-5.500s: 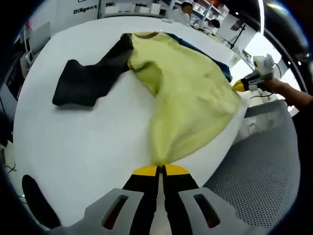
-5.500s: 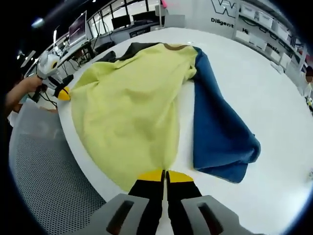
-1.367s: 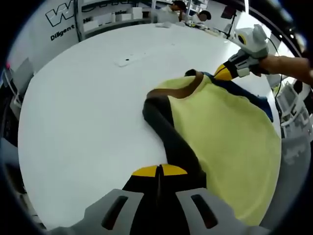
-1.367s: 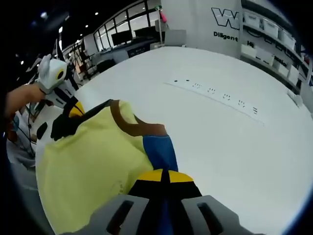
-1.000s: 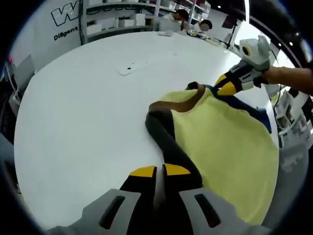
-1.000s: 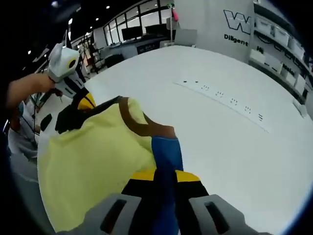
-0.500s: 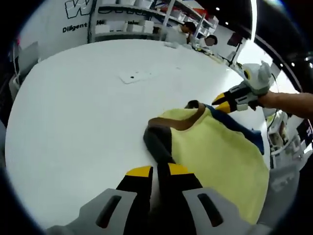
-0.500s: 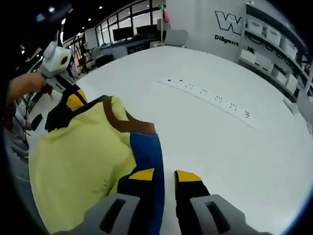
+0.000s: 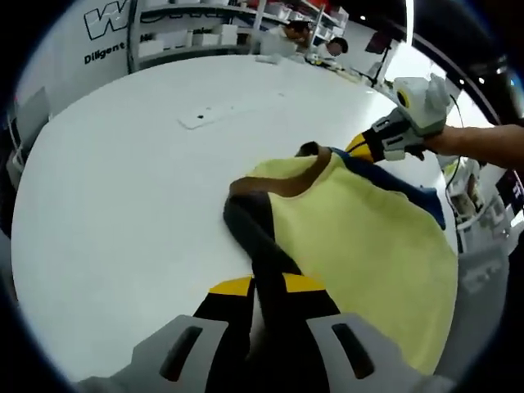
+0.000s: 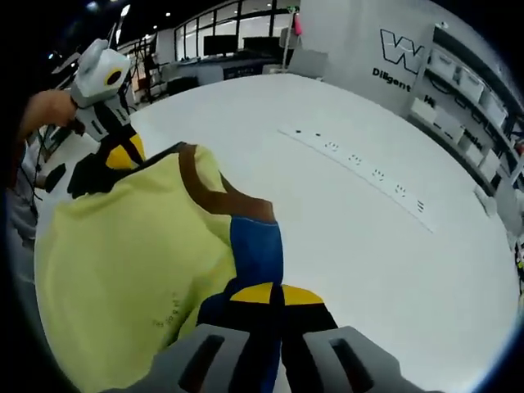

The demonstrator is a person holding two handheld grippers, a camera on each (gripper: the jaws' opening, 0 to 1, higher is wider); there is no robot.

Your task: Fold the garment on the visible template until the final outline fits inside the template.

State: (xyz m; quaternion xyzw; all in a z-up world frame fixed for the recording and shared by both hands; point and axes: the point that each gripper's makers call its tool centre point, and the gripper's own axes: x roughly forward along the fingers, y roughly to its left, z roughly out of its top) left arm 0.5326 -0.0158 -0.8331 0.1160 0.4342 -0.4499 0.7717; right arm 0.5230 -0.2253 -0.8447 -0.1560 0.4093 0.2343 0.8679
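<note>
The right gripper (image 10: 275,293) has its yellow-tipped jaws pressed together on the blue sleeve (image 10: 255,254) of the yellow garment (image 10: 123,254) (brown collar band uppermost), which lies on the white table (image 10: 385,246). Farther off, the left gripper (image 10: 121,155) touches the garment's dark sleeve (image 10: 86,178), near a power strip (image 10: 360,169).

Big round white table (image 10: 426,246) with a white power strip (image 10: 360,168) on it, white lettered wall (image 10: 360,41) behind, shelving alongside.

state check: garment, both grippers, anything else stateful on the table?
garment: folded over, yellow panel on top, brown collar showing, lying on the table
blue sleeve: under the right gripper's tips
dark sleeve: between the left gripper's jaws
left gripper: open
right gripper: shut
power strip: nothing plugged in
</note>
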